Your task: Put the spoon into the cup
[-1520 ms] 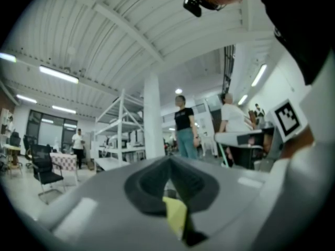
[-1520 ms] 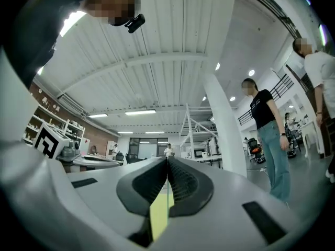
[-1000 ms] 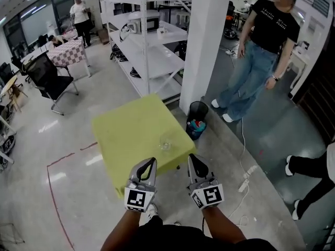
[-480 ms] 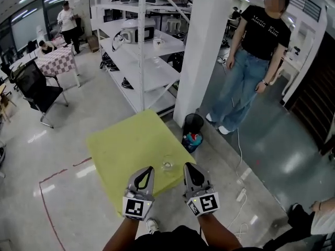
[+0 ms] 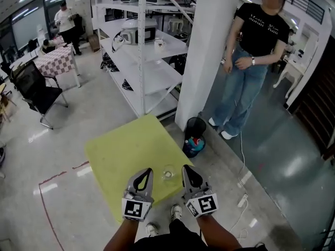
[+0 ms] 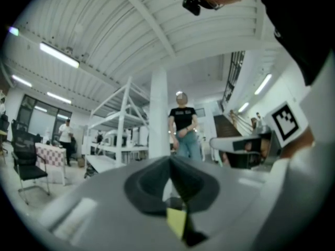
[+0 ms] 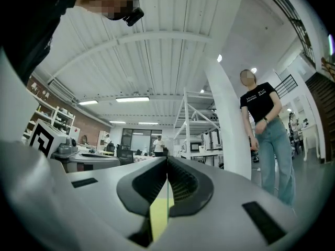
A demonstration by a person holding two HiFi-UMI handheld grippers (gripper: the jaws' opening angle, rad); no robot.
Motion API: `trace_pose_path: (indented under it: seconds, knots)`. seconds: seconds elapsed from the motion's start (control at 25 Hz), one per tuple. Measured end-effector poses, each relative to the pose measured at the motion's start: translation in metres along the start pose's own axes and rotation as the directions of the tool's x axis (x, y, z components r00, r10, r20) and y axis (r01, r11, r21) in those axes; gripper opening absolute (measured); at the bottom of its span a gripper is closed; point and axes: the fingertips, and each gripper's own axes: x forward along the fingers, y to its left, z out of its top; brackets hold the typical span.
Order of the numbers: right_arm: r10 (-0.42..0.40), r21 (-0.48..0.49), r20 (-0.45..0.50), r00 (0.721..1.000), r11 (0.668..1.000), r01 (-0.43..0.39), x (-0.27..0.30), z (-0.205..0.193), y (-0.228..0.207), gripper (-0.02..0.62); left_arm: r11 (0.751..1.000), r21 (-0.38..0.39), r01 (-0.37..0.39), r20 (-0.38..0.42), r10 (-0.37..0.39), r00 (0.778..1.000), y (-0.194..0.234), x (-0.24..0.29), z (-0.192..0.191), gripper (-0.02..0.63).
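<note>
A clear glass cup (image 5: 168,172) stands near the front edge of a yellow-green table (image 5: 125,150) in the head view. I see no spoon in any view. My left gripper (image 5: 146,171) is held above the table's front edge, just left of the cup, with its jaws pressed together and empty. My right gripper (image 5: 186,168) hangs just right of the cup, also shut and empty. In the left gripper view, the left gripper (image 6: 169,159) points level into the room. The right gripper (image 7: 167,160) does the same in its own view.
A white pillar (image 5: 207,51) and a white shelving rack (image 5: 144,46) stand behind the table. A black bin (image 5: 194,129) sits at the pillar's foot. A person in a black shirt and jeans (image 5: 246,72) stands to the right. A power strip (image 5: 242,197) and cable lie on the floor.
The head view has swung slightly, so table and cup sit lower and nearer. Both grippers stay shut side by side. The standing person raised both hands to the waist.
</note>
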Motion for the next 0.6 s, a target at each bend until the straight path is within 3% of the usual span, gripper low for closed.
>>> trace_pose_path:
  seconds: [0.6]
  knots:
    - [0.083, 0.058, -0.029, 0.996, 0.995, -0.082, 0.077, -0.04, -0.034, 0.011, 0.996, -0.032, -0.088, -0.048, 0.086, 0.995, 0.036, 0.058, -0.033, 0.006]
